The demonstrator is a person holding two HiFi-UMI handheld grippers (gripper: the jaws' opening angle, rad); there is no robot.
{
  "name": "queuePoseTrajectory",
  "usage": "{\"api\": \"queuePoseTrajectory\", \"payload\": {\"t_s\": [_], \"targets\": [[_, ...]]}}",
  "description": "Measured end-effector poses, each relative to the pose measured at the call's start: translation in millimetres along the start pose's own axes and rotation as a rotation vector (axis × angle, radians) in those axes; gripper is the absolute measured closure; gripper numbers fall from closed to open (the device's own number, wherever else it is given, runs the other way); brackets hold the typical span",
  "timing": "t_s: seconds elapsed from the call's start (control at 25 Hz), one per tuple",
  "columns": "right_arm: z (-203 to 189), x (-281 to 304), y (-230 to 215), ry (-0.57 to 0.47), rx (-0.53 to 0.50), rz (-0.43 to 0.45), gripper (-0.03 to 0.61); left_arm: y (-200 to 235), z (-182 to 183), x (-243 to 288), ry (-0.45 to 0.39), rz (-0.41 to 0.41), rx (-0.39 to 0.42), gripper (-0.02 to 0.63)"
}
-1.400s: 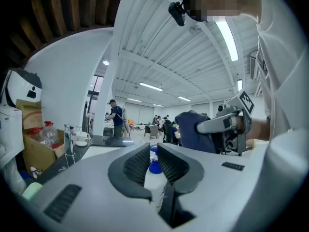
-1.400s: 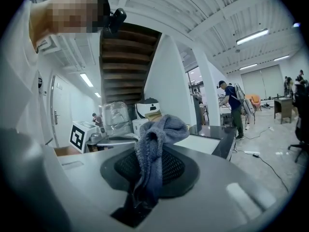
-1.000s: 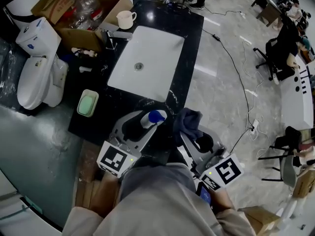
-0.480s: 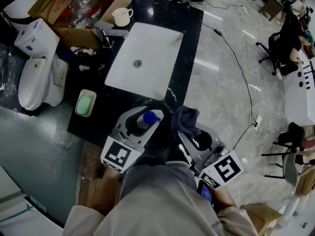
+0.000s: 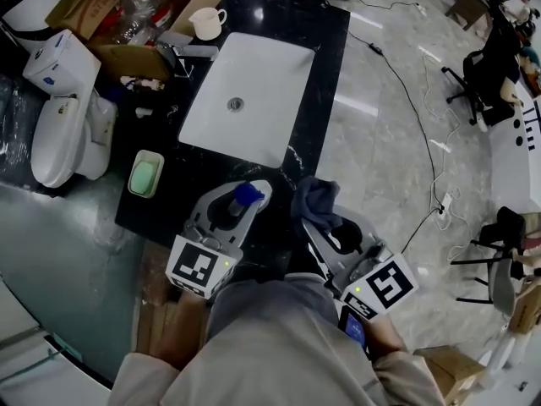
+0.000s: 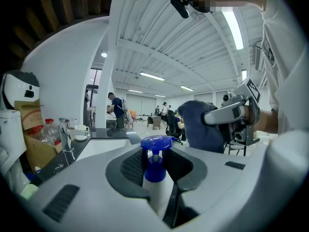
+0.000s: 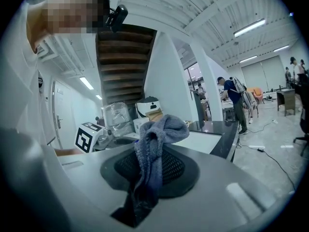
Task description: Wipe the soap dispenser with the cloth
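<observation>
A white soap dispenser (image 5: 245,194) with a blue pump head stands upright at the near edge of the black counter (image 5: 177,184). My left gripper (image 5: 239,205) has just been closing, and its black pads now press on the bottle (image 6: 155,178) from both sides. To its right, my right gripper (image 5: 318,223) is shut on a dark blue-grey cloth (image 5: 314,200). The cloth (image 7: 155,144) bunches up above the jaws and hangs a short way from the dispenser, not touching it.
A white sink basin (image 5: 245,91) with a faucet (image 5: 190,53) lies beyond the grippers. A green soap dish (image 5: 145,176) sits at the counter's left. A cup (image 5: 205,19), a cardboard box (image 5: 161,24) and a toilet (image 5: 63,117) are at the far left. Cables cross the floor on the right.
The left gripper's jaws have drawn in onto the soap dispenser, which stood loosely between them before. The right gripper with the cloth has stayed where it was.
</observation>
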State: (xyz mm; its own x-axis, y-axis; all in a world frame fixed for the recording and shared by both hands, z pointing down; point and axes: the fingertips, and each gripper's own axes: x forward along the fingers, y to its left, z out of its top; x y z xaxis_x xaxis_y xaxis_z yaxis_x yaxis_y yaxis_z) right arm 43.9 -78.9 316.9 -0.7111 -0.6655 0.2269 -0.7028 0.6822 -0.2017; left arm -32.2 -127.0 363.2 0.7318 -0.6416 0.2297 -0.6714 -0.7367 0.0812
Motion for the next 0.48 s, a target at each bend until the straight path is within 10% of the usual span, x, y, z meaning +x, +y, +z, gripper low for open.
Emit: {"api": "queuePoseTrajectory", "payload": {"t_s": [0.48], "targets": [[-23, 43, 25, 0.063, 0.014, 0.118, 0.508, 7, -2, -23, -0.026, 0.059, -0.061, 0.522]]}}
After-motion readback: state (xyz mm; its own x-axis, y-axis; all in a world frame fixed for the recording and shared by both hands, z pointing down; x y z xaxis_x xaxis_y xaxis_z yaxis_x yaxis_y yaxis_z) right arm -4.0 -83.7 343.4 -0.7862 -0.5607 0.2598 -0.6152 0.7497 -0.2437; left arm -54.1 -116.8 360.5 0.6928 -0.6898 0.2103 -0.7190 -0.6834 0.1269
